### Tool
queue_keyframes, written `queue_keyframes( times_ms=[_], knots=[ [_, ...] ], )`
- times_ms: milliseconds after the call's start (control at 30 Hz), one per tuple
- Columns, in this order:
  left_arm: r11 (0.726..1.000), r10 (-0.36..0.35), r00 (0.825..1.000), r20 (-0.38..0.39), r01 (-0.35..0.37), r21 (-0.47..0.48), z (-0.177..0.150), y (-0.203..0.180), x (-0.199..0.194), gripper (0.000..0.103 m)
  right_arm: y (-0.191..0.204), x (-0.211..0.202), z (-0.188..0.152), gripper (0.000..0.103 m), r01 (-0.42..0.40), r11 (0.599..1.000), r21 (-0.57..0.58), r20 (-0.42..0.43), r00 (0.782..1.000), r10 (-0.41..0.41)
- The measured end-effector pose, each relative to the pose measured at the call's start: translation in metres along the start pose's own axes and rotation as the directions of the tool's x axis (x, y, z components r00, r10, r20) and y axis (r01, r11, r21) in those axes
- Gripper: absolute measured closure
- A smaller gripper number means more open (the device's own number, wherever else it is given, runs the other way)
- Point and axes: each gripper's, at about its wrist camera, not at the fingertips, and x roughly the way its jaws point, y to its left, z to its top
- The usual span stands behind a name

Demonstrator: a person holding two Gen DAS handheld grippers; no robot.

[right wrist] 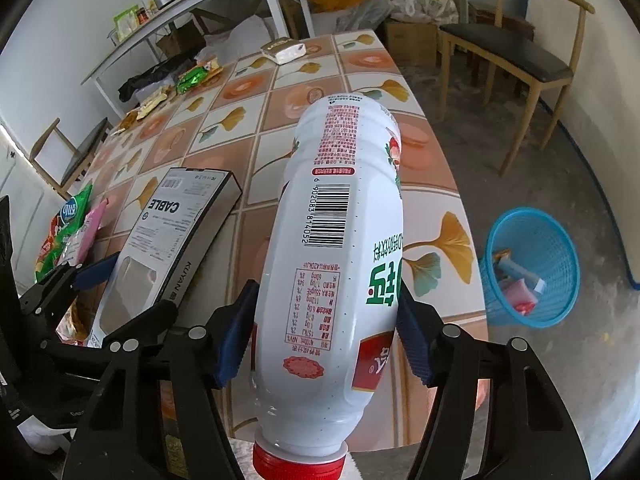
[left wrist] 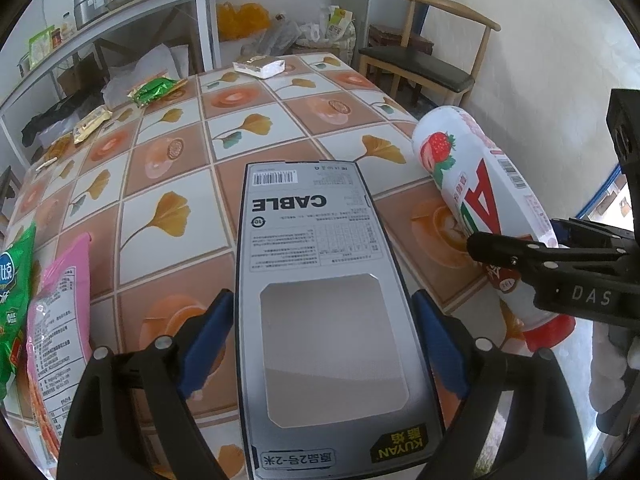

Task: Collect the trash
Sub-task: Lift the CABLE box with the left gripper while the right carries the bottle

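Bottle [right wrist: 332, 248]: white plastic drink bottle with red cap [right wrist: 298, 460], lying along the right gripper's axis over the near edge of the tiled table [right wrist: 248, 92], cap toward the camera. Judged light, likely empty or near empty; the smooth, rounded, shrink-sleeved wall should be slippery and may dent under a hard squeeze. Best hold looks like the lower body just above the cap, where the sides run straight.

Right gripper [right wrist: 324, 334]: blue pads bracket the bottle at that lower body. Right pad [right wrist: 414, 344] appears to touch the wall; left pad [right wrist: 236, 336] sits against or just beside it. Reading: clenched on the bottle, light pressure, seating not fully confirmed.

Cable box [left wrist: 320, 300]: flat grey cardboard pack with a clear window, lying on the table just left of the bottle. Judged very light, stiff along its length, easily crushed across the window. Take it by the long edges near the window end.

Left gripper [left wrist: 322, 344]: jaws wide, straddling the box. A gap shows between left pad [left wrist: 208, 344] and the box edge; the right pad sits close. Released, nothing held.

Blue basket [right wrist: 560, 240] stands on the floor to the right of the table, already holding some scraps.
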Motion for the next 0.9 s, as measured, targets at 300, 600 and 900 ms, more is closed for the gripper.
queue_keyframes(
  times_ms=[300,600,900],
  knots=[
    [1.0,0.004,1.0,0.018,-0.004,-0.002,0.003,0.0,-0.004,0.017,-0.003,-0.003,0.0,0.042,0.004,1.0,0.011,0.018,1.0,-0.005],
    [1.0,0.001,0.999,0.039,-0.002,0.002,0.007,-0.004,-0.011,0.017,-0.007,-0.009,0.001,0.042,-0.003,1.0,0.025,0.036,0.999,0.002],
    [0.999,-0.011,0.998,0.067,0.009,0.033,0.017,-0.017,-0.019,0.018,-0.016,-0.017,0.0,0.042,0.001,0.999,0.047,0.057,0.998,-0.004]
  ],
)
